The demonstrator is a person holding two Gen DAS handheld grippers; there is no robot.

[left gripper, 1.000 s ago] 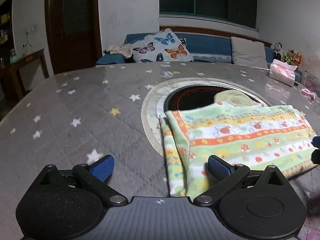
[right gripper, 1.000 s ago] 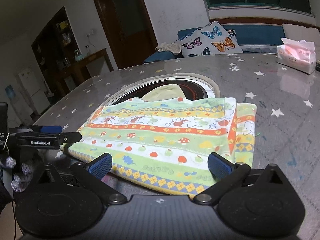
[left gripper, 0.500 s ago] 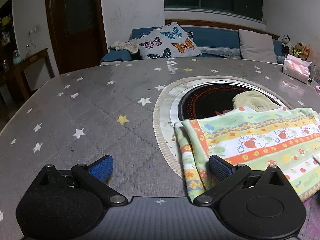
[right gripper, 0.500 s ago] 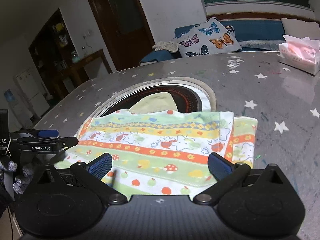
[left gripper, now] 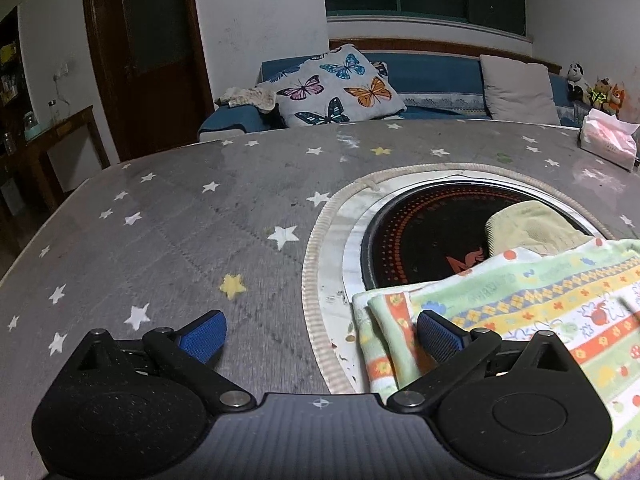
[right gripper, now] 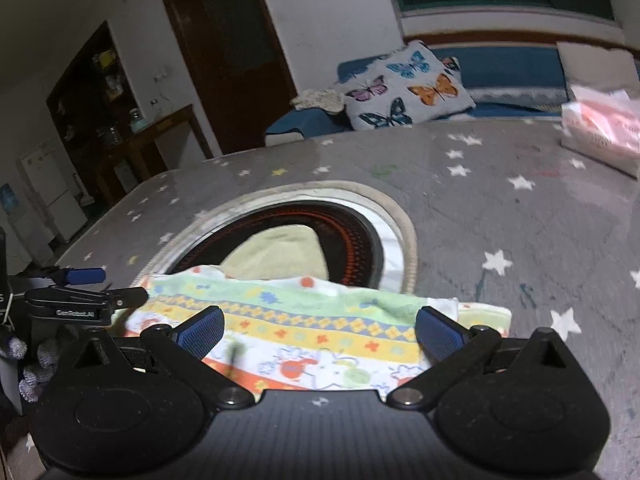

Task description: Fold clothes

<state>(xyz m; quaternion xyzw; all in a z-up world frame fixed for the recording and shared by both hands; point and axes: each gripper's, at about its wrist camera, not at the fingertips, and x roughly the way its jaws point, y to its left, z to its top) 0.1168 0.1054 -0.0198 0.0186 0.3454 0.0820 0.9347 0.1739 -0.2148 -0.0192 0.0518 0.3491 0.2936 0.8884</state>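
A folded cloth with green, yellow and orange cartoon stripes [left gripper: 532, 304] [right gripper: 304, 328] lies flat on the grey star-print table, its far edge over the round black hotplate. A pale yellow cloth [left gripper: 528, 230] [right gripper: 276, 252] sits in the hotplate behind it. My left gripper [left gripper: 320, 332] stands open at the cloth's left end; its right finger rests over the folded edge, the left finger over bare table. My right gripper [right gripper: 320, 328] is open low over the cloth's near right part, nothing between its fingers. The left gripper [right gripper: 80, 296] also shows at the left edge of the right wrist view.
The black hotplate [left gripper: 420, 236] with its pale ring sits in the table's middle. A pink tissue pack [left gripper: 608, 140] [right gripper: 604, 128] stands at the far right. Beyond the table are a blue sofa with a butterfly cushion [left gripper: 336, 88] and a dark door.
Both grippers have moved forward along the cloth toward the hotplate, so less of the cloth shows ahead of them. Both stayed open. The cloth has not visibly shifted.
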